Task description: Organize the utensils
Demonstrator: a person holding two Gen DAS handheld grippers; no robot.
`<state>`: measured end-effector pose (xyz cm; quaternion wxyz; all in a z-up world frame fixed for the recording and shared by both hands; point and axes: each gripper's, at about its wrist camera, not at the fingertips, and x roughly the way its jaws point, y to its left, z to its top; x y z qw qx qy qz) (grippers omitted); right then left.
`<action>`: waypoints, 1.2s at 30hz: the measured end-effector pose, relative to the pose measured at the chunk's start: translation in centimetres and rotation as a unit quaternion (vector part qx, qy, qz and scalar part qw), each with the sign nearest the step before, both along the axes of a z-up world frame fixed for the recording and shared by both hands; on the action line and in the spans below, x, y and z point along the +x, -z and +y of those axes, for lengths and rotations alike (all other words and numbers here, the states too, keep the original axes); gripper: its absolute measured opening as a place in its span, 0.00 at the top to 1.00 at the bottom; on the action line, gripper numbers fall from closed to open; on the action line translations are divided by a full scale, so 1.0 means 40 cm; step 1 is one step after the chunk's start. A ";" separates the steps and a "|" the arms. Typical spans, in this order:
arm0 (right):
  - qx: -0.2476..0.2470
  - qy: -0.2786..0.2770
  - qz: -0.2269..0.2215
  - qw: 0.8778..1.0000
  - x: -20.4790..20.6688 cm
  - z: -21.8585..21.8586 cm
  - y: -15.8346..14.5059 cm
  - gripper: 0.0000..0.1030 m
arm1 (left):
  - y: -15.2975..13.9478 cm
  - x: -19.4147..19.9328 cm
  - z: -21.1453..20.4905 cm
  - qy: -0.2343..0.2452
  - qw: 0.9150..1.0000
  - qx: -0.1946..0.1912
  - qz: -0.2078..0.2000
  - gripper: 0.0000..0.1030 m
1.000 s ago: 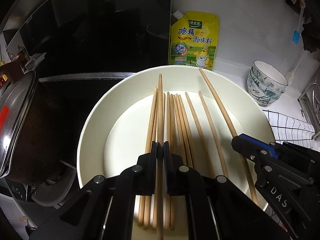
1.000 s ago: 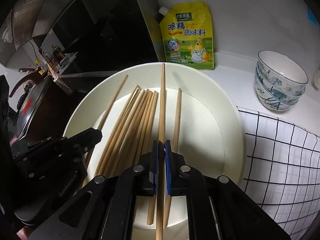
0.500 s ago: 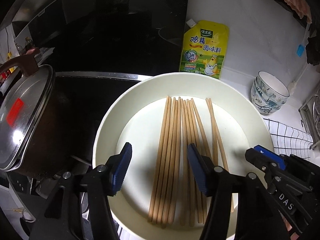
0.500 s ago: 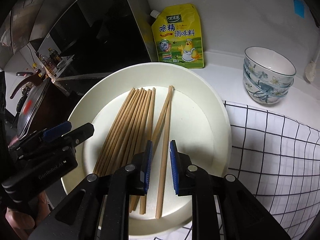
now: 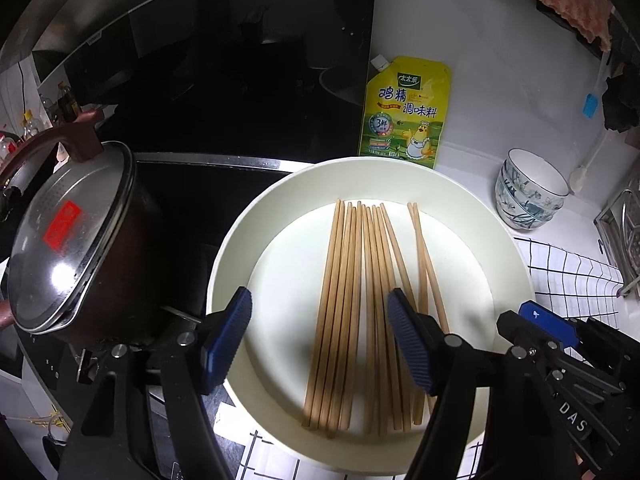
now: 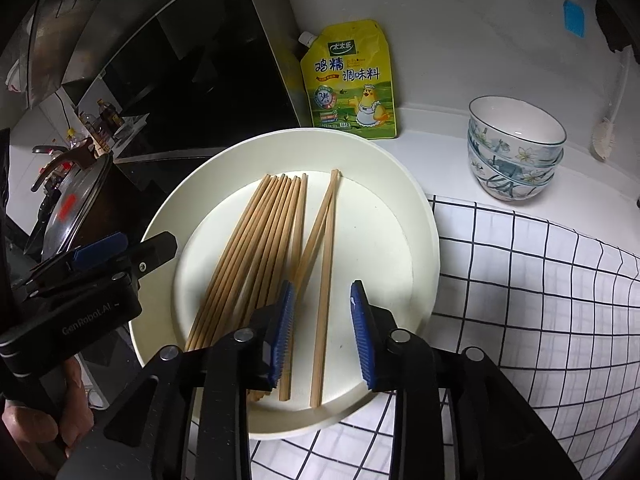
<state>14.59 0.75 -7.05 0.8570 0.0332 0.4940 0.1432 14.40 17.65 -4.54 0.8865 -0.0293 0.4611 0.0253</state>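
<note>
Several wooden chopsticks (image 5: 348,280) lie side by side in a white plate (image 5: 240,240), with two more (image 5: 420,248) a little apart on the right. My left gripper (image 5: 320,320) hovers above their near ends, its jaws wide and still opening, with nothing pressed between the pads. In the right wrist view, the bundle of chopsticks (image 6: 256,248) and the crossed pair (image 6: 326,240) rest in the plate (image 6: 416,208). My right gripper (image 6: 320,300) is above the pair, its jaws partly apart and opening, touching neither stick. The left gripper (image 6: 120,252) shows at the left edge.
A yellow seasoning pouch (image 5: 404,112) leans on the wall behind the plate. Stacked floral bowls (image 5: 528,188) stand at the right. A lidded pot (image 5: 68,232) sits on the black cooktop at the left. A checked cloth (image 6: 520,280) lies under and to the right of the plate. A metal rack (image 5: 624,232) is at the far right.
Each gripper was shut on one chopstick a second ago. Both have let go, the sticks now lie in the plate, and both grippers have opened and drawn back and up.
</note>
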 end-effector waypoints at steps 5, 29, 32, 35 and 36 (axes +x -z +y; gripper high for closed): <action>0.001 -0.001 -0.003 1.000 -0.012 -0.002 -0.012 0.70 | -0.018 -0.015 -0.004 0.002 1.000 0.003 -0.008 0.24; -0.003 0.016 -0.032 0.999 -0.080 -0.002 -0.070 0.55 | -0.075 -0.078 0.015 0.001 1.000 0.015 -0.026 0.07; -0.003 0.019 -0.034 0.999 -0.086 -0.003 -0.075 0.54 | -0.077 -0.081 0.016 0.001 1.000 0.016 -0.026 0.07; -0.006 0.021 -0.035 0.999 -0.091 -0.001 -0.077 0.53 | -0.079 -0.083 0.017 0.002 1.000 0.016 -0.026 0.07; -0.006 0.021 -0.035 0.999 -0.092 0.000 -0.077 0.53 | -0.079 -0.083 0.018 0.002 1.000 0.016 -0.026 0.07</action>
